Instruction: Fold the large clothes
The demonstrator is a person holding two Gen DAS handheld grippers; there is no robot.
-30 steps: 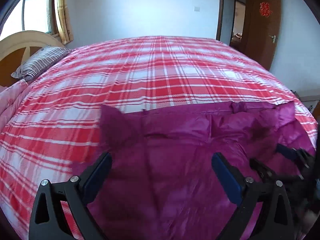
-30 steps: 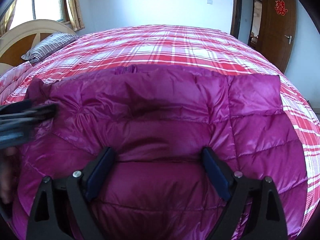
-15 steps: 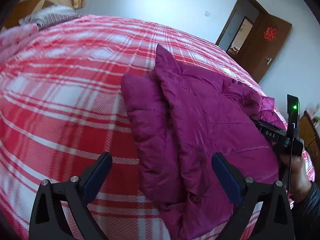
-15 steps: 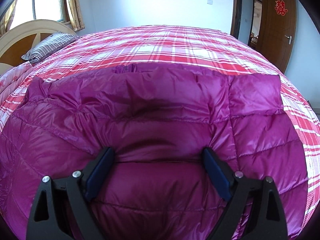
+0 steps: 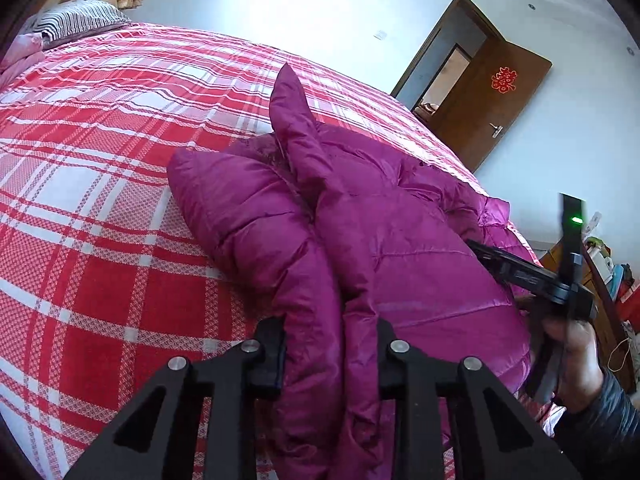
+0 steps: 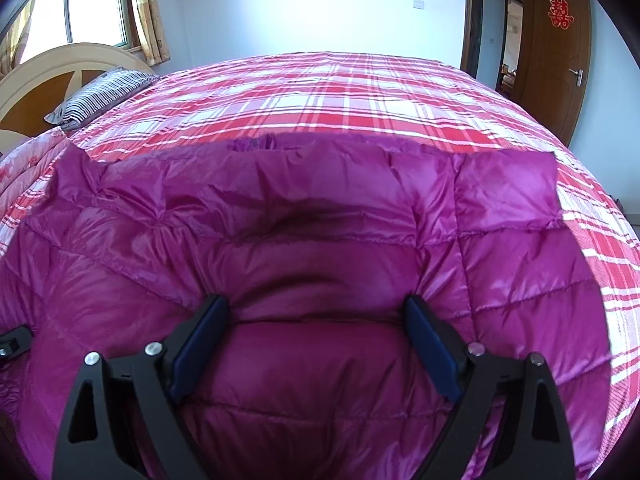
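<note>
A magenta quilted down jacket (image 5: 400, 240) lies on a red and white plaid bed (image 5: 100, 200). My left gripper (image 5: 330, 350) is shut on a thick fold at the jacket's near left edge, with fabric bunched between the pads. In the right wrist view the jacket (image 6: 320, 240) fills the foreground. My right gripper (image 6: 316, 320) is open, its blue pads (image 6: 200, 344) pressed down on the puffy fabric. The right gripper also shows in the left wrist view (image 5: 532, 276), held in a hand on the jacket's right side.
A striped pillow (image 6: 104, 92) and a wooden headboard (image 6: 48, 80) are at the bed's far left. A brown door (image 6: 556, 52) stands open on the right. A window with curtains (image 6: 96, 4) is behind the headboard. Cluttered furniture (image 5: 608, 272) stands beside the bed's right edge.
My left gripper swung to the jacket's left side, came in low and shut on the folded edge. The right gripper stayed open on the jacket.
</note>
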